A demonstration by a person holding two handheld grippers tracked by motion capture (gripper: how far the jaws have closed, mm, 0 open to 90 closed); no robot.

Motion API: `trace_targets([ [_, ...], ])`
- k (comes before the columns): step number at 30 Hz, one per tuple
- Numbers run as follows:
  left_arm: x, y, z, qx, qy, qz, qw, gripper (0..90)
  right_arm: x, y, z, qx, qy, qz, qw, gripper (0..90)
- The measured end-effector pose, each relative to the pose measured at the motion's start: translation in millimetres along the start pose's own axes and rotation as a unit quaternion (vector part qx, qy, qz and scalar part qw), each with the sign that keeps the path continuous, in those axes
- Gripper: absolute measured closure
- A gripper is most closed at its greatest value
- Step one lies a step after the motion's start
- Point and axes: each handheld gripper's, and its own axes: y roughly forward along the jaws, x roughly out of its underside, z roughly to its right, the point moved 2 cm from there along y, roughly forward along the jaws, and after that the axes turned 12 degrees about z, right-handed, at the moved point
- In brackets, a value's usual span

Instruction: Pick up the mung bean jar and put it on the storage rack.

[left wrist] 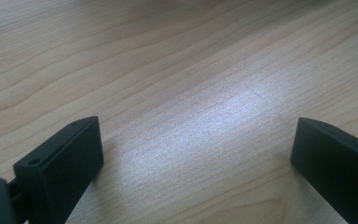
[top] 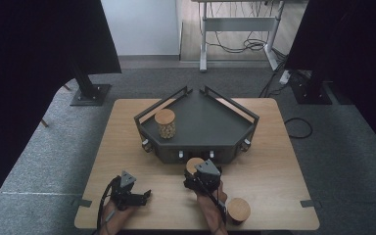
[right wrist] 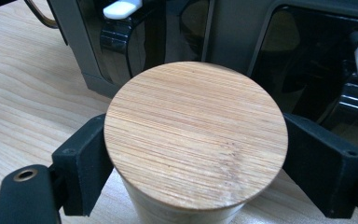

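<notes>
Wooden table [top: 127, 147]: right gripper [right wrist: 193, 140] is pinching the upright jar [right wrist: 196, 135], tray [top: 196, 147] at twelve o'clock; left gripper [left wrist: 196, 154] is resting spread.

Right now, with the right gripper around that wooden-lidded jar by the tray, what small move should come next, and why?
Probably finish closing the right gripper on the jar: its jaws flank the jar just under the lid, contact unclear. Then lift toward the tray.

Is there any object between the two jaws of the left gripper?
No, the left gripper has only the bare wooden table between its wide-apart jaws.
</notes>
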Motion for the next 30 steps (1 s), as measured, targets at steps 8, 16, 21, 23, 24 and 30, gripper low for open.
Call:
trace_targets([
  [8, 0.0, 0.0, -0.2, 0.001, 0.000, 0.000, 1.0000, 2.1, 6.0, 3.1, -2.5, 0.000, 0.000, -0.006, 1.0000, 20.7],
  [16, 0.0, 0.0, -0.4, 0.001, 0.001, 0.000, 1.0000, 2.1, 9.1, 0.5, -5.8, 0.006, 0.008, 0.002, 1.0000, 24.6],
  [21, 0.0, 0.0, -0.4, 0.001, 0.001, 0.000, 1.0000, 2.1, 8.1, -0.1, -6.0, 0.008, 0.012, 0.000, 0.9999, 24.7],
  [23, 0.0, 0.0, -0.4, 0.001, 0.001, 0.000, 1.0000, 2.1, 7.9, -0.5, -5.7, 0.008, 0.012, 0.000, 0.9999, 24.8],
  [24, 0.0, 0.0, -0.5, 0.001, 0.001, 0.000, 1.0000, 2.1, 7.6, -0.7, -5.7, 0.009, 0.012, -0.001, 0.9999, 24.8],
  [30, 0.0, 0.0, -0.6, 0.002, 0.001, 0.000, 1.0000, 2.1, 5.8, -3.8, -6.2, 0.013, 0.008, 0.004, 0.9999, 24.8],
])
